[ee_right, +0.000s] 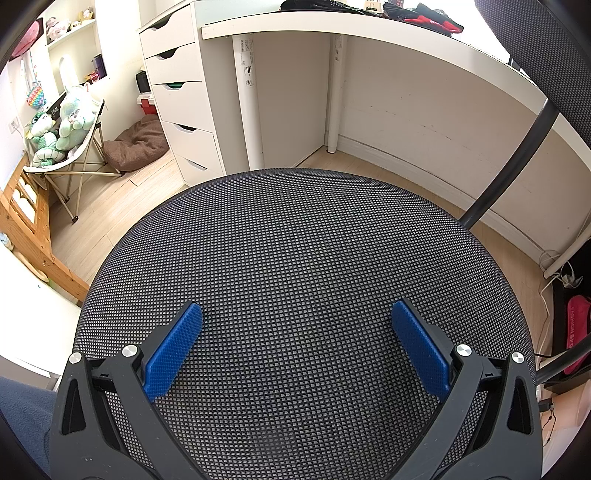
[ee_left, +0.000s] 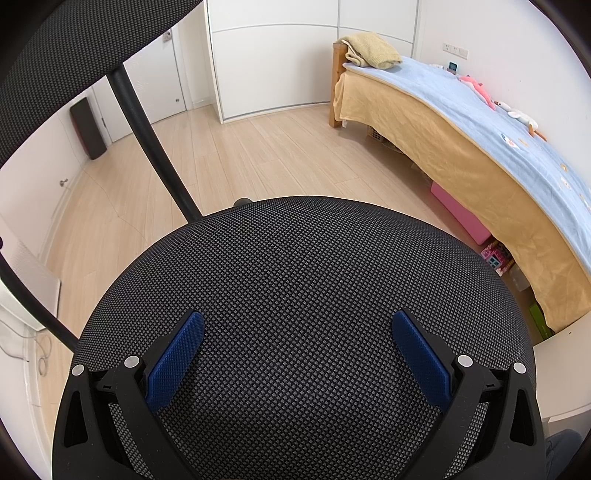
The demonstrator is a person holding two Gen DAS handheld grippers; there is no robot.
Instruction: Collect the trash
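Only leftward, bed [ee_left: 461, 147]; rightward, desk [ee_right: 369, 27].

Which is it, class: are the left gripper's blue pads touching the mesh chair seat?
Cannot tell. In the left wrist view the pads of the open left gripper overlap the chair seat, but looking down from above shows neither contact nor gap.

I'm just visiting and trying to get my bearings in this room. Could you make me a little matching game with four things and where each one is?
Things:
1. towel
2. pink box
3. plush toys
4. brown cushion

Places:
A. in the folding chair
B. on the foot of the bed
C. floor beside the drawers
D. under the bed

Pairs: 1-B, 2-D, 3-A, 4-C
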